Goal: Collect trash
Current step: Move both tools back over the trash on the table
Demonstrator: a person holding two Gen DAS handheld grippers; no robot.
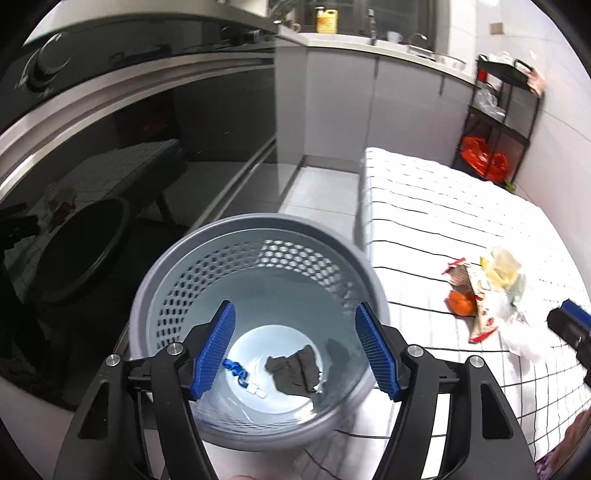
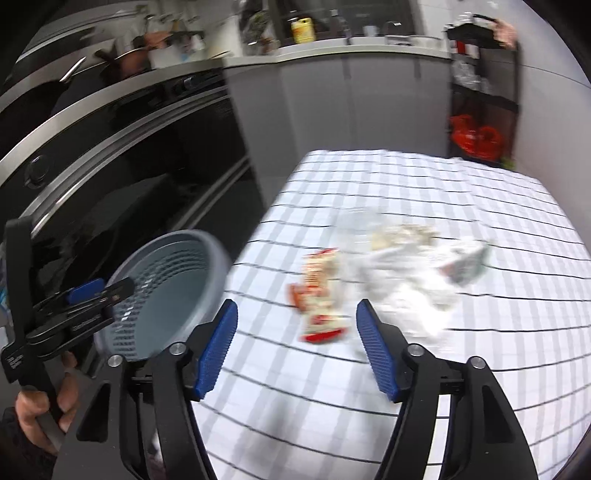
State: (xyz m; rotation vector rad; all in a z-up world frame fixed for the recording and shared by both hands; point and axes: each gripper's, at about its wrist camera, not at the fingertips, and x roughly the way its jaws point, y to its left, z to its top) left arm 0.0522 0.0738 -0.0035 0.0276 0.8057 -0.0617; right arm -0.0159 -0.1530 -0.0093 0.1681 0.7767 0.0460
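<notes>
A grey perforated trash basket (image 1: 177, 280) stands at the table's left edge, below my open, empty left gripper (image 1: 295, 350). Inside lie a dark crumpled scrap (image 1: 293, 373) and a blue-and-white bit (image 1: 240, 373). On the checked tablecloth (image 1: 424, 206) lies a trash pile: a red-and-white snack wrapper (image 1: 480, 306), an orange peel (image 1: 460, 302), clear plastic (image 1: 506, 262). In the right wrist view my right gripper (image 2: 297, 347) is open and empty above the cloth, just short of the blurred wrapper (image 2: 321, 295) and white plastic (image 2: 406, 280). The basket (image 2: 218, 266) and left gripper (image 2: 85, 295) show at left.
A dark oven front (image 1: 110, 147) lies left of the table. Grey cabinets and a counter with a yellow bottle (image 1: 327, 20) stand behind. A black shelf rack (image 1: 495, 122) with red bags stands at the back right. The right wrist view is motion-blurred.
</notes>
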